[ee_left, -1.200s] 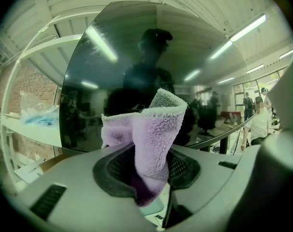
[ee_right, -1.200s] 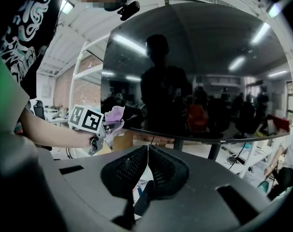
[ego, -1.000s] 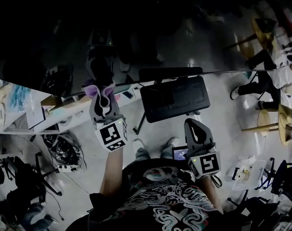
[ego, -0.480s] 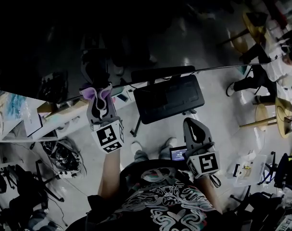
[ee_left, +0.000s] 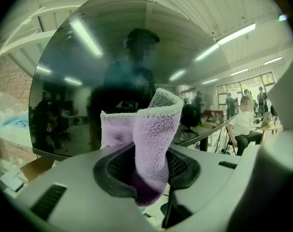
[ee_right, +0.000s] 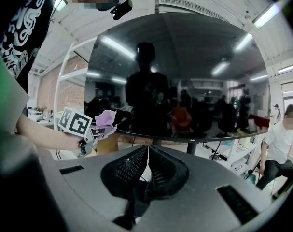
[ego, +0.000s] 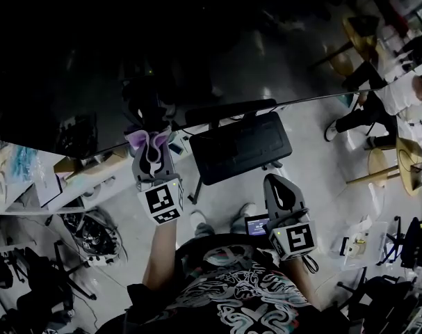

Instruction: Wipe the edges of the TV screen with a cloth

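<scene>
Your right gripper [ee_right: 147, 166] hangs low near your body, its fingers pressed together on nothing, well short of the TV screen [ee_right: 185, 71]. Ahead and to its left, your left gripper [ee_left: 147, 173] pinches a lilac microfibre cloth [ee_left: 153, 124]. The cloth stands up past the fingertips in 2 loose folds, right at the screen's lower edge and left of the stand [ee_right: 190, 147]. I cannot tell whether the pile is actually pressing on that edge.

Here is what could go wrong, as I judge it. Only the bottom of the cloth sits in the pinch, so a sideways drag along the edge could tug it out or fold it back. Then the hard fingertips would meet the glass. If you push too hard, the screen could rock on its stand, since your right gripper is not bracing it. The floppy folds may also skim the edge without cleaning it.

As for containers, a cardboard box [ee_left: 33, 166] sits below the screen, left of the left fingers; I cannot make out what is in it. Farther off, to the right of the right fingers, a clear plastic bin [ego: 354, 245] holds something pale, too small to name.
</scene>
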The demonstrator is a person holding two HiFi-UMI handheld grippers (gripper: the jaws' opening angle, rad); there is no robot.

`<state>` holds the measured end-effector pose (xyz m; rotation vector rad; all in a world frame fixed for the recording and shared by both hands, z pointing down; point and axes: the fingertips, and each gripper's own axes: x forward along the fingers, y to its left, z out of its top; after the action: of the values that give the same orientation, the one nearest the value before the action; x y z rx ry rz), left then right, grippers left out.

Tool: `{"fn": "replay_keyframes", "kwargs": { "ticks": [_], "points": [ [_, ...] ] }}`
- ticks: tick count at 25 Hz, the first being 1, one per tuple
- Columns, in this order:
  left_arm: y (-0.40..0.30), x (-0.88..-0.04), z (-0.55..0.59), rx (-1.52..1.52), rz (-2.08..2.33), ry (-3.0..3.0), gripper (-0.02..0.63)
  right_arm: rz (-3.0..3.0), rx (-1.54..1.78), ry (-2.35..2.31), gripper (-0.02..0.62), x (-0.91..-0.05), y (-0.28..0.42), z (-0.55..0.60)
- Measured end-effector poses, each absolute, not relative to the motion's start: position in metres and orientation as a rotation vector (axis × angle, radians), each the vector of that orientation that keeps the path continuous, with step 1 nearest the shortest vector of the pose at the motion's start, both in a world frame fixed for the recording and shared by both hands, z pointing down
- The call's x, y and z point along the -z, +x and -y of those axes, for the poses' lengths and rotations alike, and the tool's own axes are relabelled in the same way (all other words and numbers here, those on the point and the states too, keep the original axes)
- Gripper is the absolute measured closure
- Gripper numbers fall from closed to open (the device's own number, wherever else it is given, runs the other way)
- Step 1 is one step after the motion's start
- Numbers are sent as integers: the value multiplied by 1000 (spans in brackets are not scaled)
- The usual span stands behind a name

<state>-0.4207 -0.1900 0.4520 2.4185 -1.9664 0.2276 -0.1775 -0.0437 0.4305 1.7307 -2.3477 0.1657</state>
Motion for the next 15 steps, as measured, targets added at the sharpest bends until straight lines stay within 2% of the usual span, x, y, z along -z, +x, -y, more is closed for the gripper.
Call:
{"fn": "replay_keyframes", "kwargs": {
  "ticks": [15],
  "points": [
    [-392,-450,190,-212,1867,2488,466,2316,-157,1775,566,-424,-166,43]
  ]
}}
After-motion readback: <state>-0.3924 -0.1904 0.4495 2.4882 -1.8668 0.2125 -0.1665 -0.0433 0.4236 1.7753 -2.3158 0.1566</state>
